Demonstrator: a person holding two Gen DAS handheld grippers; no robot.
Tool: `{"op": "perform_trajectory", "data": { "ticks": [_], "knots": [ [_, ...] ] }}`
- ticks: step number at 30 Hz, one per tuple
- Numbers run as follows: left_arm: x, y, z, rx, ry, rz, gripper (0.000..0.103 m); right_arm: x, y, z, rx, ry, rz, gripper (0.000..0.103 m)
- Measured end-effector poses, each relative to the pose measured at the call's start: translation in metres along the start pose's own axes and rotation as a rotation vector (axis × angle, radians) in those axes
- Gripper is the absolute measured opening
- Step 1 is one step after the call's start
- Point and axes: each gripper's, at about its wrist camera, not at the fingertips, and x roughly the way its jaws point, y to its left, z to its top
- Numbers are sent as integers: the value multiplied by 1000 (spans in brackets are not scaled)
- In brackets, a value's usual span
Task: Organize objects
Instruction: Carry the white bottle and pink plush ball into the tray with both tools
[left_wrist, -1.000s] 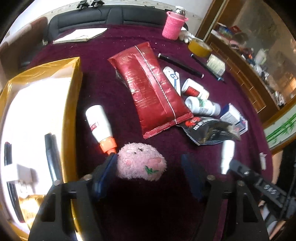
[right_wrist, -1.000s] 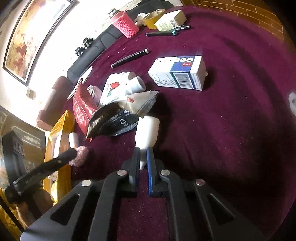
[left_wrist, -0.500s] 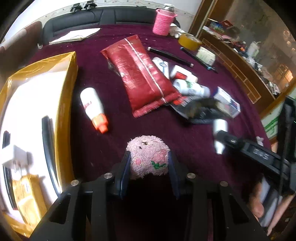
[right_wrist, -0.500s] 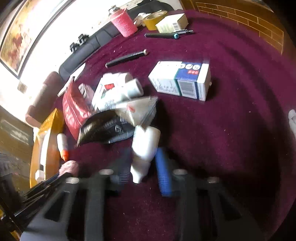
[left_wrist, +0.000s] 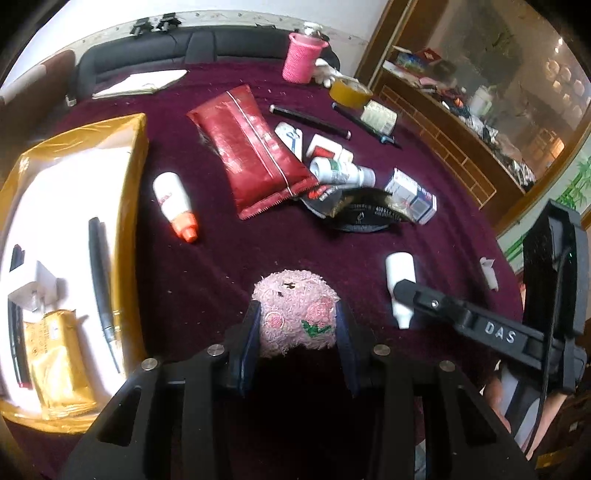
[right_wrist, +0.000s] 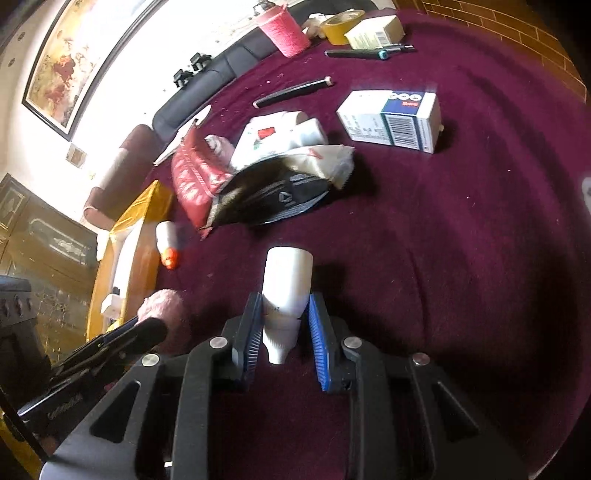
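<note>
Both claws have something between their fingers. Low in the centre of the left wrist view, the left claw (left_wrist: 297, 332) is closed about halfway onto one pink plush toy (left_wrist: 295, 312), both pads pressed into its fuzzy sides; the toy is roundish, with its embroidered face turned up toward the camera. In the right wrist view the right claw (right_wrist: 284, 332) sits lower centre, and its blue pads flank one small white bottle (right_wrist: 286, 291). The left pad touches the bottle, but I cannot tell whether the right pad does. The bottle lies on the dark red tablecloth (right_wrist: 461, 240) with its long axis running up and down the frame, narrow cap toward the camera and flat base pointing away.

At the left edge of the left wrist view is one gold box (left_wrist: 136, 155), holding one black pen (left_wrist: 101, 277). One white tube with an orange cap (left_wrist: 175, 206) lies just right of the box, cap pointing to the lower frame. One red pouch (left_wrist: 255, 147) lies upper centre.
</note>
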Motion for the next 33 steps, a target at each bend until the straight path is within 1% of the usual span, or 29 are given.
{"op": "perform_trajectory", "data": {
  "ticks": [2, 5, 8, 12, 16, 18, 22, 25, 28, 33],
  "knots": [
    [-10, 4, 0, -13, -18, -7, 34, -5, 10, -1, -22, -3, 19, 22],
    [-29, 11, 3, -29, -42, 16, 34, -11, 29, -3, -66, -7, 44, 22],
    [-49, 25, 9, -70, -55, 28, 34, -12, 53, -5, -119, 1, 71, 22],
    [-76, 54, 20, -134, -85, 43, 34, -3, 90, -8, -197, 29, 107, 22],
    [-101, 92, 33, -212, -142, 82, 34, 14, 122, -11, -248, 82, 158, 22],
    [-106, 112, 38, -249, -152, 105, 34, 24, 137, -11, -270, 107, 177, 22],
    [-104, 154, 47, -315, -157, 140, 34, 45, 165, -8, -324, 143, 199, 23],
    [-93, 181, 53, -360, -139, 132, 34, 65, 184, -4, -353, 177, 213, 23],
    [-75, 201, 57, -392, -109, 134, 34, 89, 202, -2, -379, 217, 217, 23],
    [-45, 225, 62, -428, -58, 161, 34, 128, 228, -6, -412, 271, 185, 23]
  ]
}}
